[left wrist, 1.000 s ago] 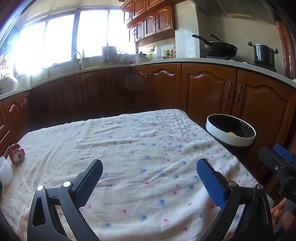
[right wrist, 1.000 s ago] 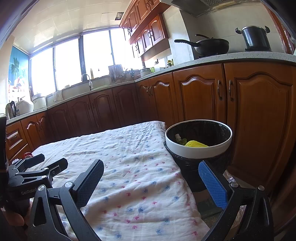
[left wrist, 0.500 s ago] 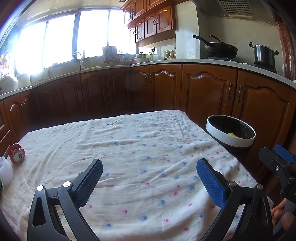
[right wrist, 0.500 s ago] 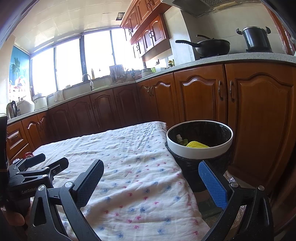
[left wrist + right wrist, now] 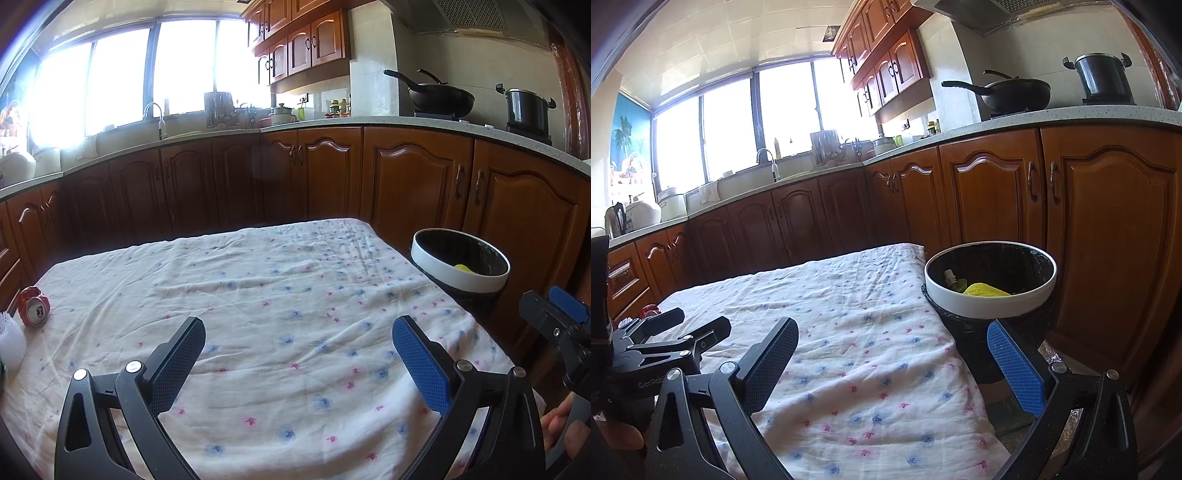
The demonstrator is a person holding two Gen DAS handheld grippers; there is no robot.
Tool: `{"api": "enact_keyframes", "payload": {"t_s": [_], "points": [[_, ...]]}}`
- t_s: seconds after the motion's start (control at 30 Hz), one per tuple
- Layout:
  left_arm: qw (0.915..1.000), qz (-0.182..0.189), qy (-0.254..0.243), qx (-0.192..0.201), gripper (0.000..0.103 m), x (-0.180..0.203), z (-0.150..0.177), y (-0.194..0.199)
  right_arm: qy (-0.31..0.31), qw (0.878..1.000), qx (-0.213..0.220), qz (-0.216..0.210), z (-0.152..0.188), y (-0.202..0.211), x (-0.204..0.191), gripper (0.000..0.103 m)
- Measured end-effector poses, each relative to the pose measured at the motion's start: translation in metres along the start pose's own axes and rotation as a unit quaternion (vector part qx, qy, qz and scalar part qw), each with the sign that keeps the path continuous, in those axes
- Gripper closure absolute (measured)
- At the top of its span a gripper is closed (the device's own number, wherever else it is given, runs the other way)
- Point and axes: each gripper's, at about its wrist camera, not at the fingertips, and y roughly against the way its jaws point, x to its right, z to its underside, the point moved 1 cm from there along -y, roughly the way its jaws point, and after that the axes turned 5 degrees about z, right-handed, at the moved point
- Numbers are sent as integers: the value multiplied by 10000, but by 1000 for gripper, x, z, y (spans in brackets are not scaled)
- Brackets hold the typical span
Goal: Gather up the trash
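Bin (image 5: 990,306) has some trash, can (image 5: 34,311) left at worktop's left edge, both claws (image 5: 297,350) (image 5: 892,354) wide open w/ nothing.

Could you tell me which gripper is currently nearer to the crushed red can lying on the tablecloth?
Left. The left gripper hangs over the cloth with the red can off to its left; the right gripper sits at the opposite edge, beside the trash bin.

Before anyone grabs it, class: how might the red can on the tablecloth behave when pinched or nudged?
The red can looks crumpled, so it probably yields further under the pads. It is likely light, sliding on the tablecloth. Its dents probably keep it from rolling far.
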Motion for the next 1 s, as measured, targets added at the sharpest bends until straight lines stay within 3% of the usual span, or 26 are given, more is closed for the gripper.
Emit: {"api": "enact_keyframes", "payload": {"t_s": [1.0], "points": [[9998, 107, 102, -131, 1, -7, -2, -8, -63, 9998, -174, -74, 0, -11, -2, 0]]}}
